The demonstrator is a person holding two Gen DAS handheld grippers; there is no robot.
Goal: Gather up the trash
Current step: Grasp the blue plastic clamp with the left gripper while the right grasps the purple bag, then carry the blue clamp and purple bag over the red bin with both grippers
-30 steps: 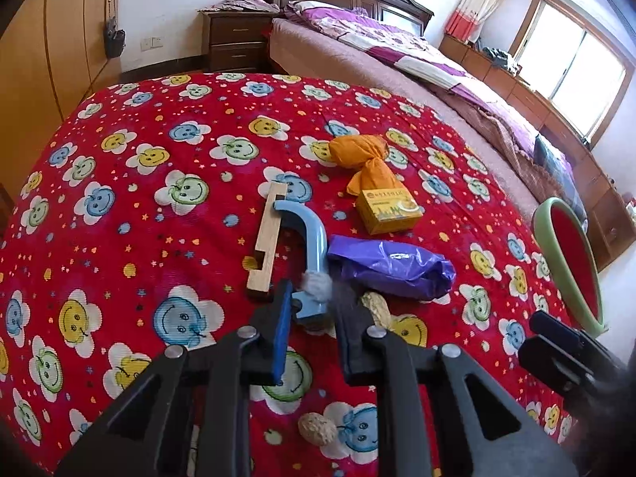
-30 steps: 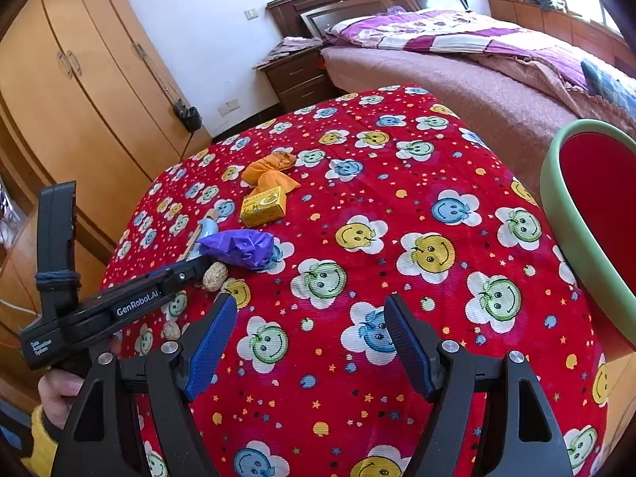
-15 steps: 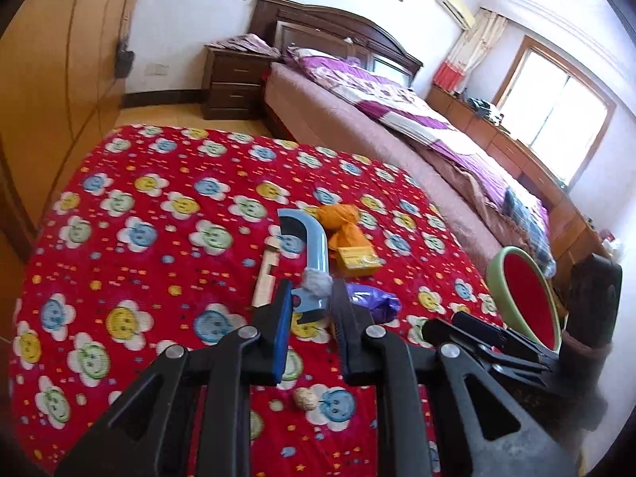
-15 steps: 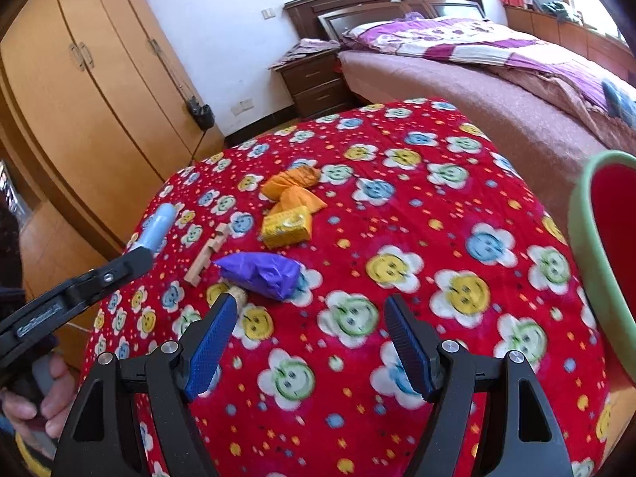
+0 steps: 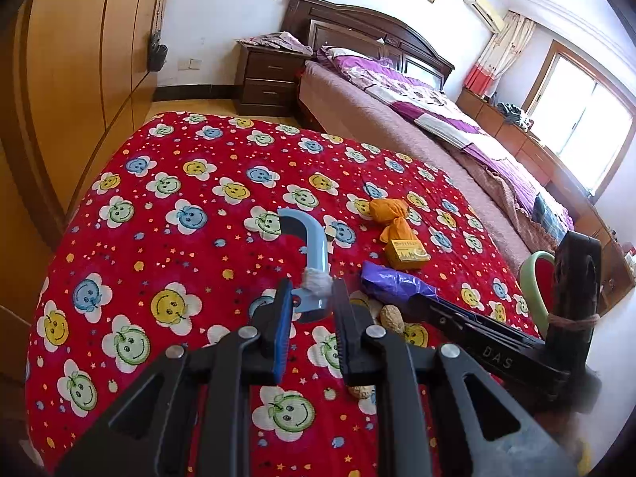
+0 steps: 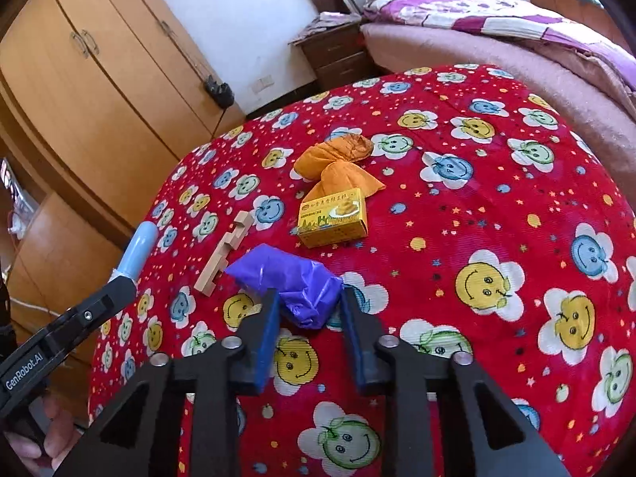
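My left gripper (image 5: 312,298) is shut on a light blue curved hook (image 5: 314,250) with a grey fluff ball on it, held above the red flowered cloth (image 5: 179,206). The hook also shows at the left of the right wrist view (image 6: 139,250). My right gripper (image 6: 308,310) is closed around a crumpled purple bag (image 6: 290,282) that lies on the cloth. The purple bag also shows in the left wrist view (image 5: 393,282). A yellow box (image 6: 334,218) and an orange wrapper (image 6: 338,159) lie just beyond it.
A wooden notched piece (image 6: 226,254) lies left of the purple bag. Nut shells (image 5: 391,314) lie near the bag. A green-rimmed red basin (image 5: 534,282) stands at the table's right edge. A bed (image 5: 437,119) and wardrobe (image 6: 99,91) lie beyond.
My left gripper lifted the blue hook off the cloth. My right gripper moved forward to the purple bag and its jaws closed in around it.
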